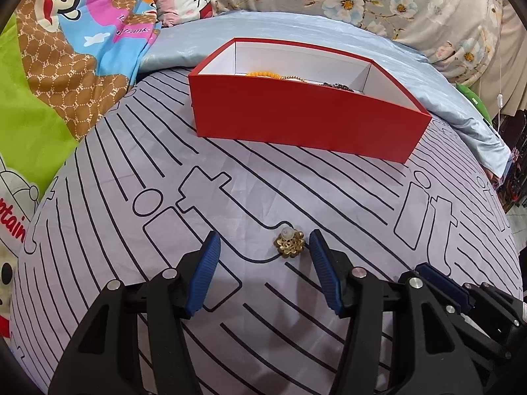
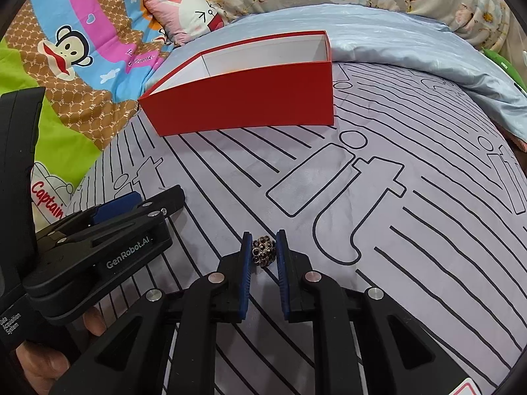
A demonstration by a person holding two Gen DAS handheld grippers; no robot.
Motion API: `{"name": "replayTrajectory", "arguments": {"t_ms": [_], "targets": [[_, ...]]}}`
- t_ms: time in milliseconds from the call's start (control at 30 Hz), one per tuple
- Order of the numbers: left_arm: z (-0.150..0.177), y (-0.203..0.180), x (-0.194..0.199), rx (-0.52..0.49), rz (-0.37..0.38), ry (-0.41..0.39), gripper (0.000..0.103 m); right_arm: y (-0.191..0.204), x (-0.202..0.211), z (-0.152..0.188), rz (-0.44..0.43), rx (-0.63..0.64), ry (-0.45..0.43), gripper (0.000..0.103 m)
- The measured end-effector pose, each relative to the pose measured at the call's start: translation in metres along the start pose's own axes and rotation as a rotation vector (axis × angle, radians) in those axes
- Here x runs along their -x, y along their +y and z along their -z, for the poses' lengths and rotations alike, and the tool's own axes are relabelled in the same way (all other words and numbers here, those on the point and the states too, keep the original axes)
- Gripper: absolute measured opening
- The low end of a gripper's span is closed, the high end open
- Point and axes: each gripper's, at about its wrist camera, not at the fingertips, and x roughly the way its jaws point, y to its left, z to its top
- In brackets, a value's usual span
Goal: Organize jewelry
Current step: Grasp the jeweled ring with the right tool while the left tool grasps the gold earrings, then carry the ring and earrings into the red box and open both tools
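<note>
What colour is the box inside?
White inside, red outside; the box shows it best in the left wrist view.

One red box [image 1: 296, 121], two earrings [image 1: 289, 246]

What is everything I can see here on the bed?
Box: one, red outside, white inside, on the striped sheet.
Beaded jewelry: several pieces, orange, gold, dark, inside the box.
Gold flower earring: one, on the sheet between the left claw's open pads.
Dark jewelled earring: one, pinched in the right claw.
Sheet: one, lilac with black lines.
Rabbit pillow: one, pink.
Left claw: black, blue pads, open.
Right claw: black, blue pads, shut.
</note>
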Motion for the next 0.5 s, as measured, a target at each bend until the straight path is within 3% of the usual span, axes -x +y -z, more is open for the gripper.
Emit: {"name": "replayTrajectory", "arguments": {"t_ms": [133,500], "targets": [[-0.0011,-0.0043,-0.0025,-0.022,-0.022,-0.001,0.051,0.0007,0.0,0.0005,0.003,0.003,-0.005,0.014],[-0.0016,-0.0093,-0.0016,-0.047,-0.029,-0.003,0.018,-0.0017,0.0009,0.0012,-0.002,-0.006,-0.011,0.014]]}}
